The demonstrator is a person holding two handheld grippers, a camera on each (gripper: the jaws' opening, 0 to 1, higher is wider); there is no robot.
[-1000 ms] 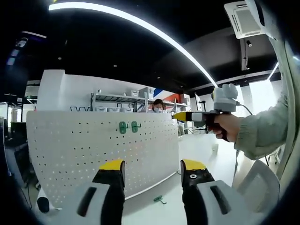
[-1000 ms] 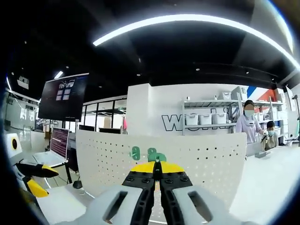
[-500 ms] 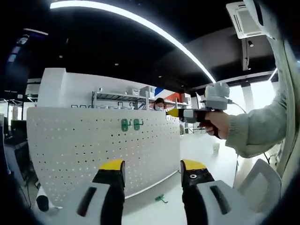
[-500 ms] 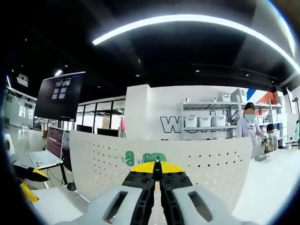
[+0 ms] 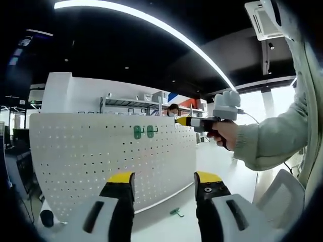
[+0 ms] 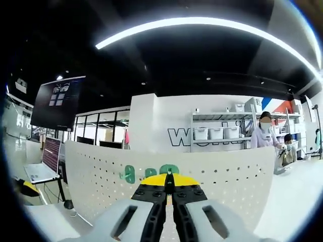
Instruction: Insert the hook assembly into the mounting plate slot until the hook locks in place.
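Note:
The white perforated mounting plate (image 5: 91, 161) stands upright on the table, with two green hooks (image 5: 143, 132) hung near its top edge. A loose green hook (image 5: 175, 212) lies on the table at its foot. My left gripper (image 5: 165, 182) is open with nothing between its jaws, low in front of the plate. A hand holds my right gripper (image 5: 177, 121) level with the plate's top right. In the right gripper view, the right gripper (image 6: 169, 177) is shut, and a small green hook piece (image 6: 172, 169) peeks above its tips. The plate (image 6: 227, 176) and a hung hook (image 6: 129, 174) lie behind.
A black object (image 5: 47, 218) sits at the plate's left foot. A white chair back (image 5: 282, 194) and a sleeve (image 5: 272, 146) fill the right. A laptop (image 6: 44, 161) and wall screen (image 6: 56, 103) stand to the left. Shelves (image 6: 217, 132) and people are behind.
The right gripper has moved left toward the plate's top right and the hung hooks. In the right gripper view the plate has grown nearer and the hung hook has slid left. The left gripper stays open.

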